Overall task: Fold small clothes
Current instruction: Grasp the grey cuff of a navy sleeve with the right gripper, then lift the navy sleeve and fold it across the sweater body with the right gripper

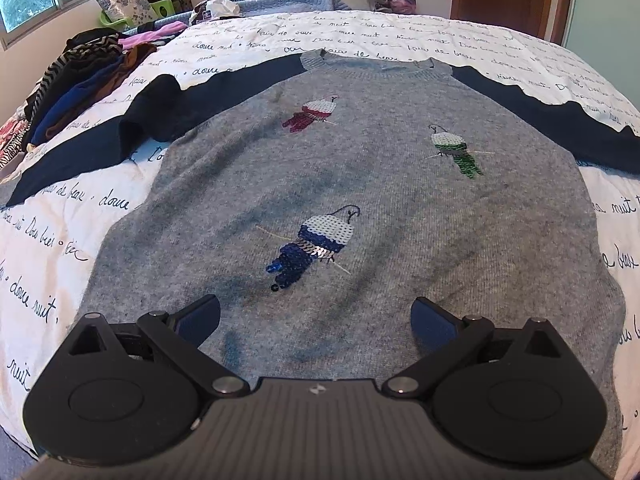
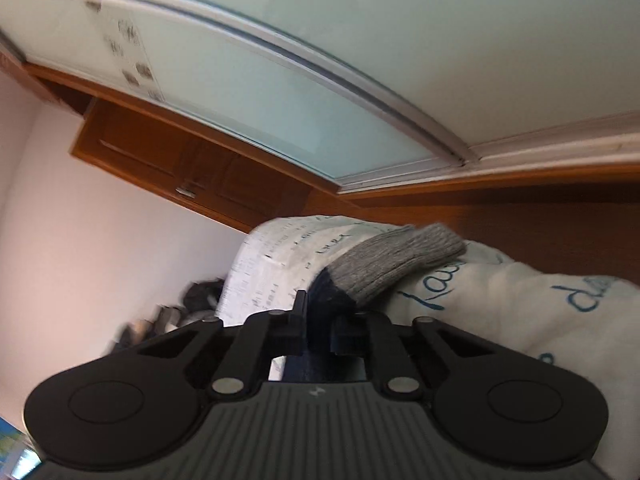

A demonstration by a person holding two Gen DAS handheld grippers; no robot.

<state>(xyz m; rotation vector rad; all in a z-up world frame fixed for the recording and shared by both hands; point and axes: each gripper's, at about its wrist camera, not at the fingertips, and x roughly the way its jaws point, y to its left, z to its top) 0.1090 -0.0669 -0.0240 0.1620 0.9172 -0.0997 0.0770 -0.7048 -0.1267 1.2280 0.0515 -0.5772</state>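
The sweater's (image 1: pixel 340 208) hem is hidden behind the left gripper (image 1: pixel 316 322). In the right wrist view, the navy sleeve (image 2: pixel 320 320) is largely covered by the right gripper (image 2: pixel 318 328).

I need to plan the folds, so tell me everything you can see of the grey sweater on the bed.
The grey sweater lies front up, spread flat on the script-printed bedspread, neckline away from the left camera. It looks like soft knit, with navy sleeves and three sequinned birds. One sleeve is bunched, both reach outward. The left gripper hangs open over its hem; the right gripper is shut on a navy sleeve near its grey cuff.
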